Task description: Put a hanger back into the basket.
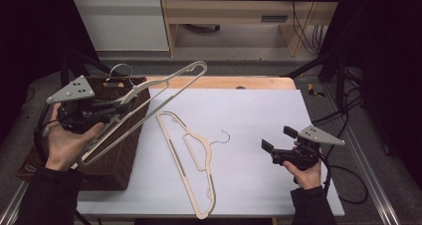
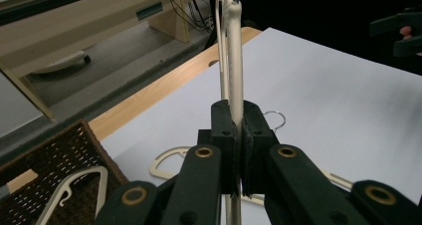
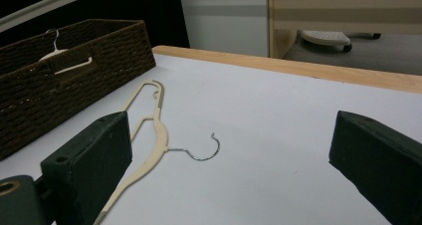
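My left gripper is shut on a cream plastic hanger and holds it up, slanting over the wicker basket and the table's left side. In the left gripper view that hanger rises edge-on out of the closed pads. A second cream hanger with a wire hook lies flat on the white table sheet. At the right my right gripper hovers open above the sheet, nothing between its jaws. In the right gripper view the flat hanger lies ahead to the left.
The dark wicker basket stands at the table's left edge, and another hanger lies inside it. A strip of wooden table edge runs along the far side. Beyond stand a wooden desk and cables on the floor.
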Action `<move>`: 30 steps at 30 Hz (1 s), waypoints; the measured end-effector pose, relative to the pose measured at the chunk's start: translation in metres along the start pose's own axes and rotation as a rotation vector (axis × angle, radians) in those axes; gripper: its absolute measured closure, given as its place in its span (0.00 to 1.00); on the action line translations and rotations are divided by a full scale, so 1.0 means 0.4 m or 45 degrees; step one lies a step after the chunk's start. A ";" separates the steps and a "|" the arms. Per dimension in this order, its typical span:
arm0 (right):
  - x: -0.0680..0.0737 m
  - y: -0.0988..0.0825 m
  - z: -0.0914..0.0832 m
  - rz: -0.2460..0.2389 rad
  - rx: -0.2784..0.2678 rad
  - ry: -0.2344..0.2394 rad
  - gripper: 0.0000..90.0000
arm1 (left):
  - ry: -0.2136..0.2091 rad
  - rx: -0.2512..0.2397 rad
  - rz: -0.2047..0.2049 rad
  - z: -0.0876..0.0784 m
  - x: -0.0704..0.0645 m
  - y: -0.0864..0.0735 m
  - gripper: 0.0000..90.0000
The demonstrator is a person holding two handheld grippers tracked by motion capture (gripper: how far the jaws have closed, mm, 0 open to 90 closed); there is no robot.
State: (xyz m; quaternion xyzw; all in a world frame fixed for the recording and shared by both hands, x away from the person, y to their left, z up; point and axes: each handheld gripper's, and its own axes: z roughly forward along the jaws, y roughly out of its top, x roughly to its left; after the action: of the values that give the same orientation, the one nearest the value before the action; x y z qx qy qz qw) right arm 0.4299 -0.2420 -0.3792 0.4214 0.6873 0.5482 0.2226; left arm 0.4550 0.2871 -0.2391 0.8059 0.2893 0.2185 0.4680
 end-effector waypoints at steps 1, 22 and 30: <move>0.001 0.001 0.001 0.008 -0.013 -0.001 0.04 | -0.004 -0.005 -0.015 0.001 0.012 -0.005 0.97; 0.000 -0.003 0.005 -0.010 0.008 -0.022 0.04 | 0.122 0.049 -0.137 -0.045 0.222 -0.139 0.97; 0.002 -0.004 0.009 -0.016 0.023 -0.023 0.03 | 0.166 0.075 -0.182 -0.073 0.276 -0.201 0.97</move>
State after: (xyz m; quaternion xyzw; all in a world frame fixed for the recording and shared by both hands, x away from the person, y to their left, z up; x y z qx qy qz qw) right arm 0.4318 -0.2394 -0.3819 0.4239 0.6928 0.5367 0.2285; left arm 0.4972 0.4112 -0.2873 0.7808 0.3820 0.2280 0.4387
